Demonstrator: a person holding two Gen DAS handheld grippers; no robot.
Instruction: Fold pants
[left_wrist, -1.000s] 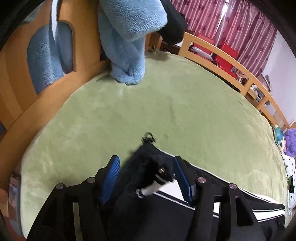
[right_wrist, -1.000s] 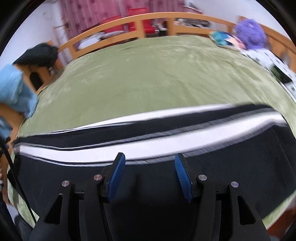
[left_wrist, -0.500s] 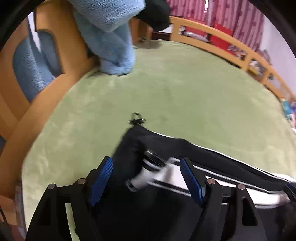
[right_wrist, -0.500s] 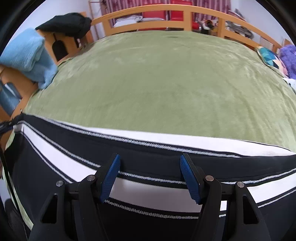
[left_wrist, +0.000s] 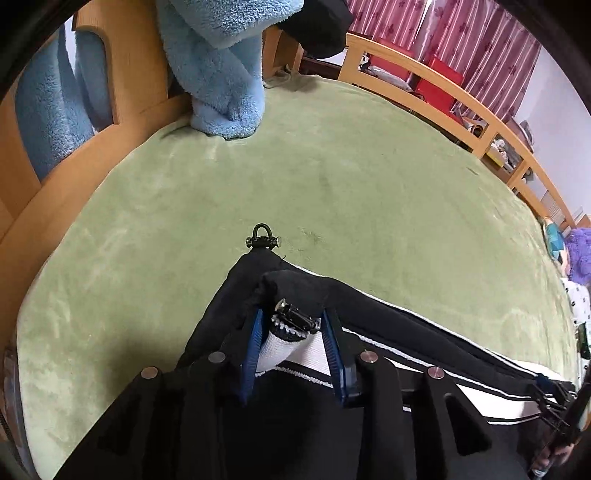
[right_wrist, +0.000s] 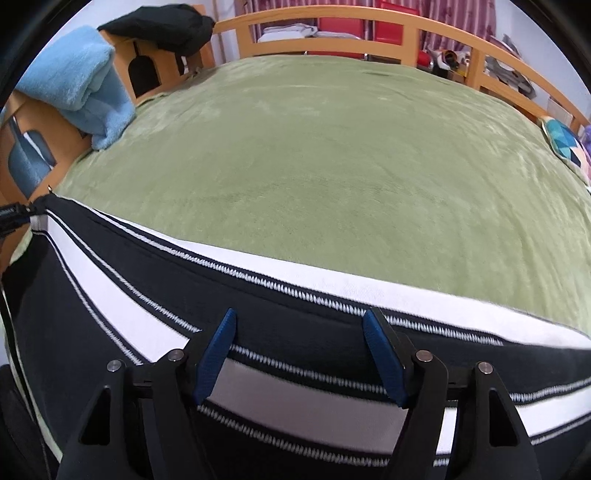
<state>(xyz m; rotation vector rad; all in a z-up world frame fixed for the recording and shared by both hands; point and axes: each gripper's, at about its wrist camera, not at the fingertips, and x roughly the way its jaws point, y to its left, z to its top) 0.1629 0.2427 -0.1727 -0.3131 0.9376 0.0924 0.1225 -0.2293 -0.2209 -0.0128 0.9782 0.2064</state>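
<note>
A pair of black trousers with white side stripes (right_wrist: 280, 306) is seen stretched lengthwise across the near edge of a green plush bed cover (right_wrist: 332, 166); one end of the garment is bunched between the blue-padded fingers (left_wrist: 252, 347) of the left gripper (left_wrist: 291, 341), which are drawn narrow and clamped on a fold of white and black cloth; a small black metal clasp (left_wrist: 263, 238) is seen lying on the cover just beyond that end. The right gripper (right_wrist: 299, 354) is held with its fingers (right_wrist: 216, 354) spread wide over the striped middle of the trousers; whether the pads touch the cloth cannot be told. A fluffy light-blue blanket (left_wrist: 218, 66) is draped over the wooden bed frame (left_wrist: 424, 74) at the far left; a black garment (right_wrist: 159, 26) is laid on the same frame; pink striped curtains (left_wrist: 461, 40) are seen behind.
</note>
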